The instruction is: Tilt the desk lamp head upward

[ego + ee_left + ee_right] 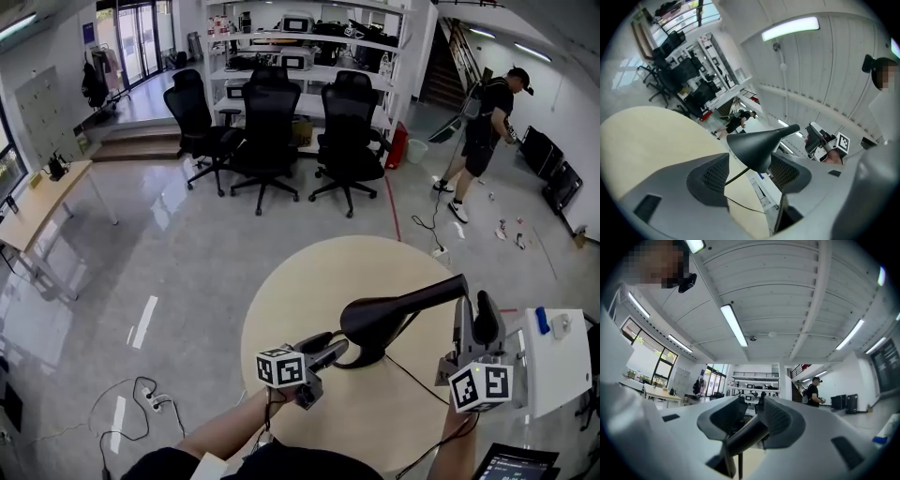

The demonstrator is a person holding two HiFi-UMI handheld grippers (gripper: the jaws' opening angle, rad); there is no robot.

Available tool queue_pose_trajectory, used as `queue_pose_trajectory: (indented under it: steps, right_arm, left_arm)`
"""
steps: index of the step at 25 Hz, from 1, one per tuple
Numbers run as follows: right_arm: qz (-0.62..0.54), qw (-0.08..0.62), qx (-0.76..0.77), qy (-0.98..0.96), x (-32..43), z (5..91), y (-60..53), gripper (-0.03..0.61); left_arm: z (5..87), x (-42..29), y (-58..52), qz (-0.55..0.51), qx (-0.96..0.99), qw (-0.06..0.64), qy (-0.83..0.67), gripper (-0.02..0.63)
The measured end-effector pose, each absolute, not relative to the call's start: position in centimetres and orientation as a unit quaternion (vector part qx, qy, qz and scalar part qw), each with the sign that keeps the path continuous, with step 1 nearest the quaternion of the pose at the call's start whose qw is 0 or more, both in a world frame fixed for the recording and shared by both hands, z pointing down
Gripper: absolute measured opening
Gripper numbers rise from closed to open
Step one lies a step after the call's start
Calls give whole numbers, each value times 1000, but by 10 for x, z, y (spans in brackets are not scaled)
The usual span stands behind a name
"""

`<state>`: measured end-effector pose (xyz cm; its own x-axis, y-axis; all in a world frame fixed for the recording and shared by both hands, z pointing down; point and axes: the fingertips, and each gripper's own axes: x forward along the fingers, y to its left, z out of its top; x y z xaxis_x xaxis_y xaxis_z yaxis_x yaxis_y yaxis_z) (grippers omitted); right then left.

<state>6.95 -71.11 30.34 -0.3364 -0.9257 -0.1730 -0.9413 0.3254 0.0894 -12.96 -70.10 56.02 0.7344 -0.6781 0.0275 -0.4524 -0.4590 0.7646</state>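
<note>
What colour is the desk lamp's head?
The lamp head is plain matte black, with no pattern; it shows best in the left gripper view.

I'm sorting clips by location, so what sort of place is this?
Most likely an open office or lab workspace: black swivel chairs stand in front of white shelves loaded with equipment, and a desk lamp sits on a round table.

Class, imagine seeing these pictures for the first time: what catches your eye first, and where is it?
A black desk lamp stands on the round pale table, its slim arm slanting up to the right. Open tongs flank it: the left tongs by its base, the right tongs at the arm's raised tip.
</note>
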Motion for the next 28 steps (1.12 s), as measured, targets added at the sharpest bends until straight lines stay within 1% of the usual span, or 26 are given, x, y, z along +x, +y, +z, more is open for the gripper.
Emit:
queue_pose_trajectory:
  steps: [4,8,13,19,24,28]
  right_arm:
    - [71,22,-556,828,60,319,-723,166]
    - [60,9,-539,840,55,329,-730,167]
    - [88,-13,-570,817,73,329,-731,167]
    - [88,-29,-567,819,77,327,-737,167]
    - [100,-63,-579,807,76,331,-740,167]
    - [96,-58,-582,805,74,328,-744,167]
  left_arm:
    - [565,-127,-709,-157,831,422,-327,291]
    - [566,-115,-714,-163,827,443,-307,291]
    - [578,-99,-720,-167,810,474,-302,291]
    - [571,-99,-736,-170,827,442,-302,291]
    - [562,-97,-729,-197,820,456,-286,291]
    - [568,-102,-733,-194,817,459,-292,291]
